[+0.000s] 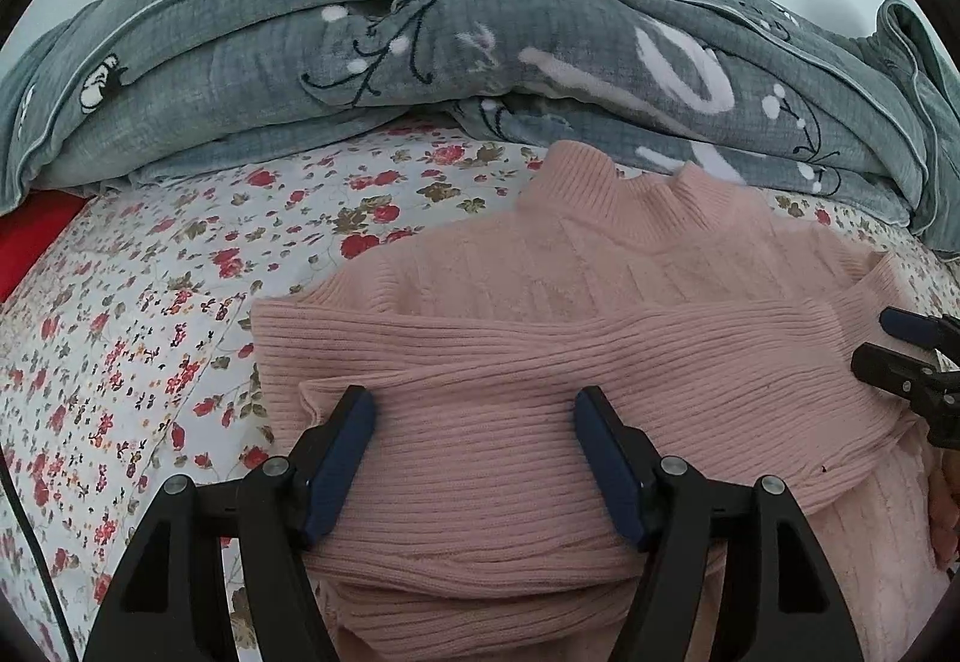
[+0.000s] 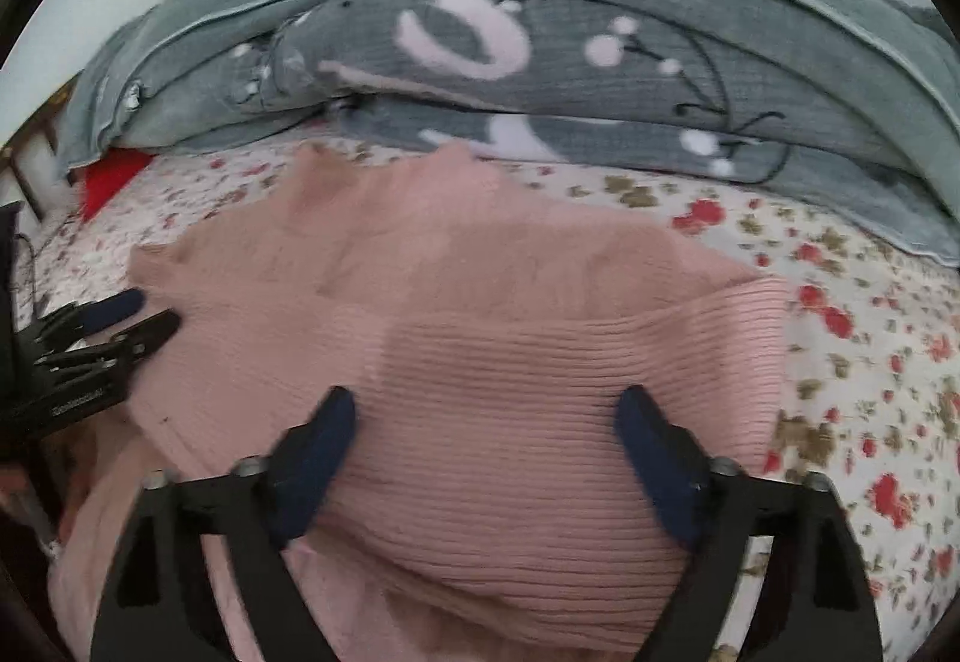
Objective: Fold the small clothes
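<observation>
The pink ribbed sweater [image 1: 540, 362] lies on the bed's floral sheet [image 1: 150, 302], near the front edge of the bed, with its collar toward the grey blanket [image 1: 420, 32] that is heaped along the back edge. Both sleeves look already folded across the body, so the garment is approx. a rectangle with a thick band across the middle.

The left gripper [image 1: 474, 422] hovers over the left part of this band, jaws well apart, nothing between the pads; I cannot tell if the tips touch the knit. The right gripper [image 2: 486, 422] is over the right part, jaws very wide, also empty. No cloth is pinched in either view, and the right wrist view is a bit blurred.

Handling, as a judgement: the knit is soft, light and stretchy, no stiffness at all, so it sags and drags when it is lifted by one point. It is not slippery; the ribs give the pads good friction, but a thin pinch can pull only the top layer and open the sleeve fold. It is better to grip deep, through all layers, at the two lower corners near the front edge, one gripper per corner, w/ equal height, then carry the hem toward the collar. There is no fragile part, though pulling hard can deform the ribs. The sheet under it can also wrinkle and come up with the grip, so pinch only the sweater.
</observation>
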Demonstrator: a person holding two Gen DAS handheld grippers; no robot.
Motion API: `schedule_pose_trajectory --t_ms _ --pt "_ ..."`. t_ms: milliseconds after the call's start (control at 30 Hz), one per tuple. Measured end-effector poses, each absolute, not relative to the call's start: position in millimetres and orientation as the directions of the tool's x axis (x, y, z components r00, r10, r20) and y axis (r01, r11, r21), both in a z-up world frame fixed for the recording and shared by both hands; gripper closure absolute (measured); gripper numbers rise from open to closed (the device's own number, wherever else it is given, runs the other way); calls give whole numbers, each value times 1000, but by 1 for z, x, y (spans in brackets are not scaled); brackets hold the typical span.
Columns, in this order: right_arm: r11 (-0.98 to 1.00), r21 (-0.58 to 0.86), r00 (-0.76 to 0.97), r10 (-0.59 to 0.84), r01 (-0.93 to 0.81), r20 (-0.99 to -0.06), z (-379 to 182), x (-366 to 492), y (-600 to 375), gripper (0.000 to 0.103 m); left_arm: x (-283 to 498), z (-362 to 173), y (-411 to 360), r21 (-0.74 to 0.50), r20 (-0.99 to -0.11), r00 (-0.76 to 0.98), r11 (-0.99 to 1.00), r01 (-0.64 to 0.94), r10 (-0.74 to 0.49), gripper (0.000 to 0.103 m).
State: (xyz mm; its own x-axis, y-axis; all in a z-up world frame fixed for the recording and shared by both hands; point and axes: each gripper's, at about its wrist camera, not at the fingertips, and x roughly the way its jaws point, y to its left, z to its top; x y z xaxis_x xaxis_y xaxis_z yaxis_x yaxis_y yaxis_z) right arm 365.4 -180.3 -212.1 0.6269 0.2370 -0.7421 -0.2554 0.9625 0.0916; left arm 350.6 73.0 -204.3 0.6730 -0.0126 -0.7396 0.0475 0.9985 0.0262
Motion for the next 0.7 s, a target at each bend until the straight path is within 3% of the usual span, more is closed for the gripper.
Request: schedule_pose_trajectory --t_ms 267,433,700 --pt "964 73 630 224 -257 -744 -212 366 -180 14 350 -205 75 11 -740 672 999 49 -25 35" --pt "970 -48 646 120 -236 -754 -213 368 -167 15 351 -206 75 10 -741 671 999 49 -26 35" --pt "980 -35 652 105 -197 -751 -212 369 -177 15 352 -206 75 14 -741 672 999 48 -22 35"
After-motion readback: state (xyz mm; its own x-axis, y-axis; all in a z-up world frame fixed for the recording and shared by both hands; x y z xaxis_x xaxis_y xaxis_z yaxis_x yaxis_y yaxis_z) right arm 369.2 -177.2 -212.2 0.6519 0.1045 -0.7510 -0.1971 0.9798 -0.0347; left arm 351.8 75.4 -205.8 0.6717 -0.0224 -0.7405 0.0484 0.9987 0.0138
